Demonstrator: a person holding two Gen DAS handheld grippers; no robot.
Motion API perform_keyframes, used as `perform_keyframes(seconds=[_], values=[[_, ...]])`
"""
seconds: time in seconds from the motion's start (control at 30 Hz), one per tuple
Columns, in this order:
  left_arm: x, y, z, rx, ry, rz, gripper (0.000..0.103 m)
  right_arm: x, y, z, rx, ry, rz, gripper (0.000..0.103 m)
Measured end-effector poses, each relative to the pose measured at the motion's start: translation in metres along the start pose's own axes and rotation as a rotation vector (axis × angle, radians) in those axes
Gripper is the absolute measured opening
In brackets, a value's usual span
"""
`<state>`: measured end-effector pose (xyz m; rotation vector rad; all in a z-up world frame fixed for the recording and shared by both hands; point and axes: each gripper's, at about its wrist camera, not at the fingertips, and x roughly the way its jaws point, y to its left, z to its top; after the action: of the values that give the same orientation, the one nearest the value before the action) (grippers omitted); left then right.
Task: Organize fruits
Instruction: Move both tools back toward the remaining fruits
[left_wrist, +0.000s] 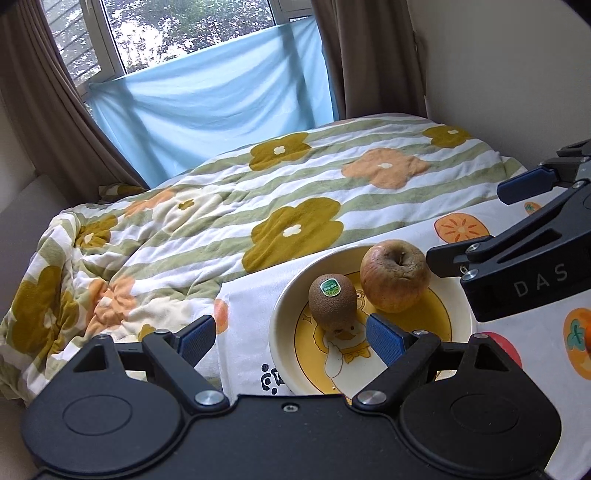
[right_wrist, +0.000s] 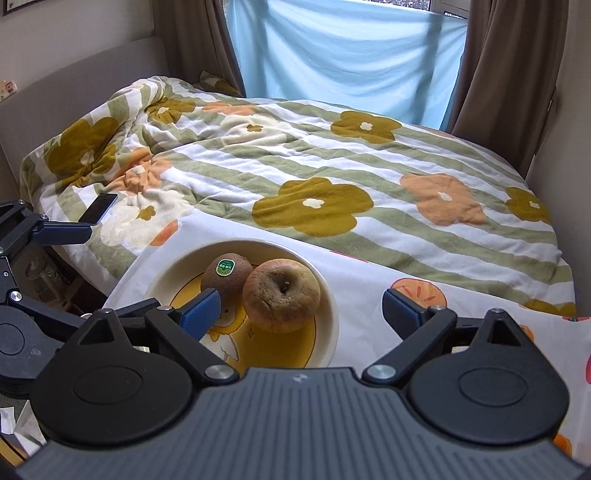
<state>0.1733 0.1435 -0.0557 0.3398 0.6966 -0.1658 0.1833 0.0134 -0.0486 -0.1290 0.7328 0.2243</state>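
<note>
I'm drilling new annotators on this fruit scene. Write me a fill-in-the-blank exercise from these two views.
1. The kiwi and the apple both sit in the cream ______ with a cartoon duck print.
2. The round sticker on top of the kiwi is ______ in colour.
3. Both the left gripper and the right gripper have their jaws ______ and hold nothing.
4. A dark ______ lies on the flowered blanket at the left of the right wrist view.

Missing words: bowl; green; open; phone

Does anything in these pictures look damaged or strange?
Yes. The apple in the bowl, beside the kiwi, looks old: its skin is wrinkled and brownish around the stem hollow. The kiwi seems fine.
</note>
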Motion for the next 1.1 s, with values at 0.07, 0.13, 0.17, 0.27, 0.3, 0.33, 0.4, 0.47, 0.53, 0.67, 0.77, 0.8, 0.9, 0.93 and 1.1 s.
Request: perform_keyframes(seconds=[0.07,0.13,0.17,0.27,0.3,0.33,0.4,0.47,0.53,0.67,0.77,0.8,0.9,0.93,1.1], values=[[-0.015,-0.007,0.000,-0.017,-0.007,0.021,0.091,-0.017,-0.005,-0.006,0.012,-0.011,0.001,0.103],[-0.031,-0.016,0.000,-0.033,-0.014,0.038,0.091,-0.034,-0.011,-0.013,0.021,-0.025,0.001,0.103],[-0.037,-0.021,0.000,-0.041,-0.018,0.043,0.091,-0.043,-0.015,-0.017,0.023,-0.031,0.002,0.103],[-0.060,-0.041,-0.001,-0.065,-0.032,0.058,0.091,-0.068,-0.029,-0.031,0.033,-0.049,0.010,0.103],[-0.066,-0.046,-0.001,-0.069,-0.036,0.060,0.091,-0.076,-0.034,-0.035,0.035,-0.053,0.013,0.103],[-0.073,-0.055,-0.001,-0.074,-0.039,0.063,0.091,-0.084,-0.041,-0.041,0.036,-0.057,0.013,0.103],[-0.083,-0.070,-0.001,-0.080,-0.046,0.061,0.091,-0.099,-0.054,-0.051,0.038,-0.063,0.006,0.103],[-0.093,-0.086,-0.002,-0.081,-0.054,0.057,0.091,-0.113,-0.067,-0.060,0.043,-0.069,-0.003,0.103],[-0.101,-0.101,-0.003,-0.080,-0.062,0.053,0.091,-0.126,-0.082,-0.073,0.051,-0.072,-0.010,0.103],[-0.114,-0.135,-0.006,-0.079,-0.078,0.036,0.091,-0.146,-0.111,-0.096,0.066,-0.076,-0.032,0.103],[-0.118,-0.160,-0.010,-0.074,-0.087,0.016,0.091,-0.156,-0.132,-0.114,0.077,-0.071,-0.054,0.103],[-0.118,-0.168,-0.011,-0.070,-0.090,0.007,0.091,-0.159,-0.139,-0.119,0.080,-0.069,-0.060,0.103],[-0.114,-0.194,-0.016,-0.051,-0.093,-0.029,0.091,-0.164,-0.161,-0.142,0.090,-0.051,-0.082,0.103],[-0.110,-0.203,-0.018,-0.041,-0.088,-0.045,0.091,-0.164,-0.168,-0.148,0.094,-0.046,-0.088,0.103],[-0.083,-0.244,-0.031,0.009,-0.050,-0.112,0.091,-0.156,-0.199,-0.190,0.089,-0.005,-0.121,0.103]])
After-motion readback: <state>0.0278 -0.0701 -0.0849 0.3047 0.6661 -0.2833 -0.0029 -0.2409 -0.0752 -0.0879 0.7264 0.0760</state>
